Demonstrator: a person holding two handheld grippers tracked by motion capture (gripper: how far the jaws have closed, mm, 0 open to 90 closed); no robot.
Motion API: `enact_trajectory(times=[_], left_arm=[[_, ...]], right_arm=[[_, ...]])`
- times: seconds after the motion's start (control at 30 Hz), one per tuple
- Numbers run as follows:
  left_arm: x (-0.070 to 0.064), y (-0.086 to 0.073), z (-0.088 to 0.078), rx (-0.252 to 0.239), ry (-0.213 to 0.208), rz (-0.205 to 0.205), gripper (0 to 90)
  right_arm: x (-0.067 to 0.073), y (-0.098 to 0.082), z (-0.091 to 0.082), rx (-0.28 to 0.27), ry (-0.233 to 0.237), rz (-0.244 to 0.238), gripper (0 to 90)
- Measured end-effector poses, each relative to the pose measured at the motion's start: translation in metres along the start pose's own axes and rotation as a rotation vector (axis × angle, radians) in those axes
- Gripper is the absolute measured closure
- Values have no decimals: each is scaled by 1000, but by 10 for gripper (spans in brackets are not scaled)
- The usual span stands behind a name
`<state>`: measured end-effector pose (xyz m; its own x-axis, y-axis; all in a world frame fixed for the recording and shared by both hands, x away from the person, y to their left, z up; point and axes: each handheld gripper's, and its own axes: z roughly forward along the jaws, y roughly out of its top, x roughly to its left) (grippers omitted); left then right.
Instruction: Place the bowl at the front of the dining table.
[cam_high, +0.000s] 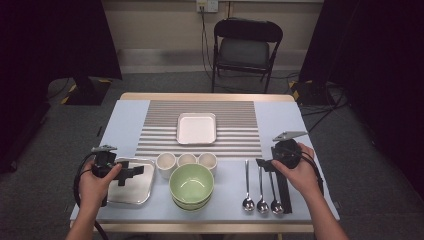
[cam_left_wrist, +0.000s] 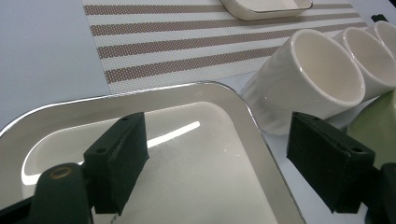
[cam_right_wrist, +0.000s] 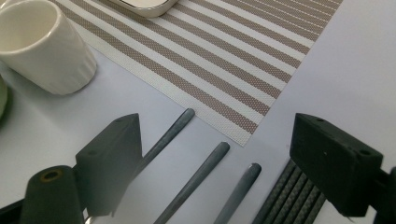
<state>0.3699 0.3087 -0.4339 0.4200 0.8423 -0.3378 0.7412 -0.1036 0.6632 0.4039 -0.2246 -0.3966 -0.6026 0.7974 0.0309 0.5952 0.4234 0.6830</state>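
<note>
Fingers (cam_left_wrist: 116, 158) of both grippers apart and empty, left gripper (cam_left_wrist: 224, 163) over shiny square tray (cam_left_wrist: 154, 100), right gripper (cam_right_wrist: 224, 163) over three grey spoon handles (cam_right_wrist: 196, 175), pale blue table (cam_high: 125, 120), striped mat (cam_high: 240, 125) beyond, folding chair (cam_high: 245, 47), grey floor (cam_high: 360, 145).

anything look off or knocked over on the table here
Nothing stands out. The three cups stand upright in a row, the green bowl sits level, the spoons lie parallel, and the metal tray lies flat with no spill visible.
</note>
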Motion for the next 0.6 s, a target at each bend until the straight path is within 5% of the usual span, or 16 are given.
enact_trajectory(times=[0.6], left_arm=[[-2,-1,2,11,-7,5,202]], right_arm=[[12,15,4,5,40,-28,158]])
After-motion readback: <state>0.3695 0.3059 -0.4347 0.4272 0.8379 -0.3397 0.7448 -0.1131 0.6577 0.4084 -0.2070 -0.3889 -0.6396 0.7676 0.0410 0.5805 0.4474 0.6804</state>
